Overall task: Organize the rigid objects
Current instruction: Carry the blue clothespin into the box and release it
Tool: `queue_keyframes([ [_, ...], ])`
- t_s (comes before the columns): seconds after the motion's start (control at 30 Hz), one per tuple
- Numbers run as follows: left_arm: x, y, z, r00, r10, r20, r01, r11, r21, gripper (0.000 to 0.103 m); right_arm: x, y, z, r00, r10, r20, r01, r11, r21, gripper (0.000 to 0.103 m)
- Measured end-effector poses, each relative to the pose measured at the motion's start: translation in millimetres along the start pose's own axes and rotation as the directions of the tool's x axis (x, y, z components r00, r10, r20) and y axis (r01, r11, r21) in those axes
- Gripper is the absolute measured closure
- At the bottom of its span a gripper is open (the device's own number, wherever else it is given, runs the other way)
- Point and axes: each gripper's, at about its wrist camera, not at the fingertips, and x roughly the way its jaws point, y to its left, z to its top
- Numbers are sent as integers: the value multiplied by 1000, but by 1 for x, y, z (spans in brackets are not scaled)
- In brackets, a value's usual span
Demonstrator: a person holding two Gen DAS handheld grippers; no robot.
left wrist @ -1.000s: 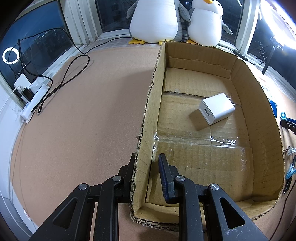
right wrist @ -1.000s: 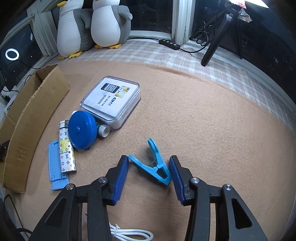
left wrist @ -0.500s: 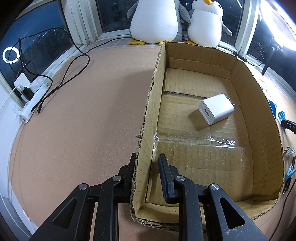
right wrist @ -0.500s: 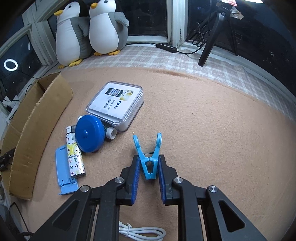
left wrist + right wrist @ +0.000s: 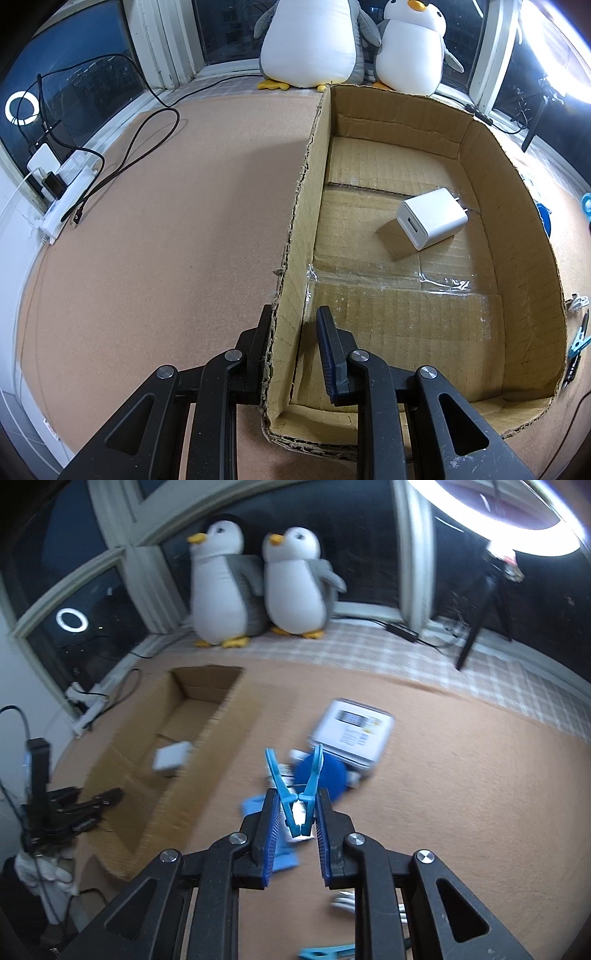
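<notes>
My left gripper [image 5: 293,325] is shut on the left wall of the cardboard box [image 5: 295,229], one finger outside and one inside. A white charger [image 5: 431,218] lies on the box floor. My right gripper [image 5: 295,812] is shut on a blue clothes peg [image 5: 295,786] and holds it up above the carpet, its two arms spread upward. In the right wrist view the box [image 5: 207,746] lies to the left with the charger [image 5: 170,757] in it. A blue round tape measure [image 5: 327,775] and a clear-lidded case [image 5: 352,731] lie just beyond the peg.
Two plush penguins [image 5: 258,587] stand at the window. A power strip with cables [image 5: 62,192] lies at the left wall. A blue flat piece [image 5: 280,856], a white cable [image 5: 347,901] and another blue peg [image 5: 325,952] lie on the carpet under my right gripper. A tripod [image 5: 476,627] stands at the right.
My right gripper closed on the blue peg, lifted it off the carpet and swung left toward the box. My left gripper has kept its hold on the box wall.
</notes>
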Motion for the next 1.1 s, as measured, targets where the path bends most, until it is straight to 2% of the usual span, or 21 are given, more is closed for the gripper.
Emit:
queue_keyframes([
  [0.17,0,-1,0,1000,-2,1,2,1000,1,80,-3,46,4,996,88,4,-88,995,-56,86],
  [0.33,0,0,0,1000,-4,4,4,1000,-1,80,8,89,0,989,143,-31,-146,982,-122,86],
  [0.6,-1,0,-1,1000,-6,8,6,1000,-1,80,34,129,-10,983,160,-88,-174,967,-185,86],
  [0.9,-1,1,-1,1000,-8,10,8,1000,-2,80,44,143,-17,981,160,-113,-181,960,-213,85],
  [0.97,-1,1,-1,1000,-8,10,8,1000,-1,80,43,145,-17,981,161,-110,-181,960,-215,69],
  [1.0,-1,1,-1,1000,-8,10,8,1000,-1,80,41,145,-18,983,157,-100,-175,960,-218,53],
  [1.03,-1,0,-1,1000,-8,10,8,1000,-1,80,39,146,-18,984,152,-90,-169,961,-220,46],
  [1.1,-2,1,-1,1000,-8,10,8,1000,-1,80,36,145,-18,985,153,-80,-167,962,-215,46],
])
